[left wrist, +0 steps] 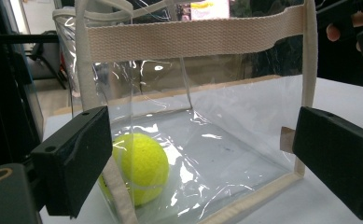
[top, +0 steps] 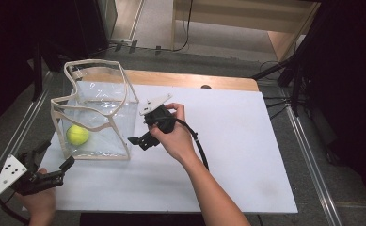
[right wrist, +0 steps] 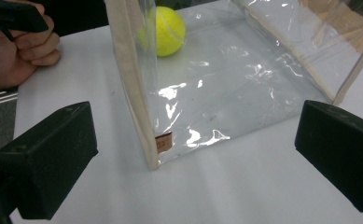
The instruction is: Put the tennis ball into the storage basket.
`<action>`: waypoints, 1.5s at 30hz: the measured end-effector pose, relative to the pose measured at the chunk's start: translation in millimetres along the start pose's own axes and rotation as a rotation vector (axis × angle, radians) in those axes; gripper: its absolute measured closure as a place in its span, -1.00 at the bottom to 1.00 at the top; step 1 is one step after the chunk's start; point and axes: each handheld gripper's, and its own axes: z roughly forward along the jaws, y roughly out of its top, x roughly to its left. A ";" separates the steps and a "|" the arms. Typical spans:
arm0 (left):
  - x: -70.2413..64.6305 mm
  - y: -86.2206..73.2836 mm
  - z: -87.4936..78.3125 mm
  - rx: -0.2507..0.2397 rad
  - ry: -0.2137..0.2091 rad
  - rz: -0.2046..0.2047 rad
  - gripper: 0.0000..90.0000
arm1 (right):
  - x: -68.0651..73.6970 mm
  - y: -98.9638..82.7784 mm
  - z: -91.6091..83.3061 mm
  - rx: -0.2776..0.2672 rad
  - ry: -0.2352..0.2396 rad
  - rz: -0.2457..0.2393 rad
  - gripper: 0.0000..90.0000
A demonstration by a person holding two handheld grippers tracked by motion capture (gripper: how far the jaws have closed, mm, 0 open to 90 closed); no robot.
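Bag (top: 96,110): I see it upright near the worktop's (top: 246,155) left edge
Inside: ball (top: 77,134)
Left gripper (top: 56,157): jaws apart, empty
Right gripper (top: 134,127): jaws apart, empty

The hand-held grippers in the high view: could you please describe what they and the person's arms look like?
Both are black. The left hand-held gripper carries a grey three-cornered plate with dark dots; the right hand-held gripper has a similar pale plate and a black cable trailing along the forearm. Their jaws are blocky black pads. No sleeves are visible on the forearms.

Clear bag (left wrist: 226,140), cream webbing trim, standing upright; tennis ball (left wrist: 142,168) sitting inside; left gripper (left wrist: 202,158) jaws gaping apart.
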 end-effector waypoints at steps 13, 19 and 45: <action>-0.2 0.0 -0.1 0.001 0.001 0.001 -0.88 | 4.1 -35.1 7.4 -0.035 -0.004 0.028 -1.00; -0.4 0.1 -0.1 0.000 0.000 0.001 -0.88 | 5.6 -49.7 6.6 -0.054 -0.018 0.038 -1.00; -0.5 0.1 0.0 0.005 -0.002 0.009 -0.88 | 5.4 -117.3 -16.8 -0.089 -0.082 0.111 -1.00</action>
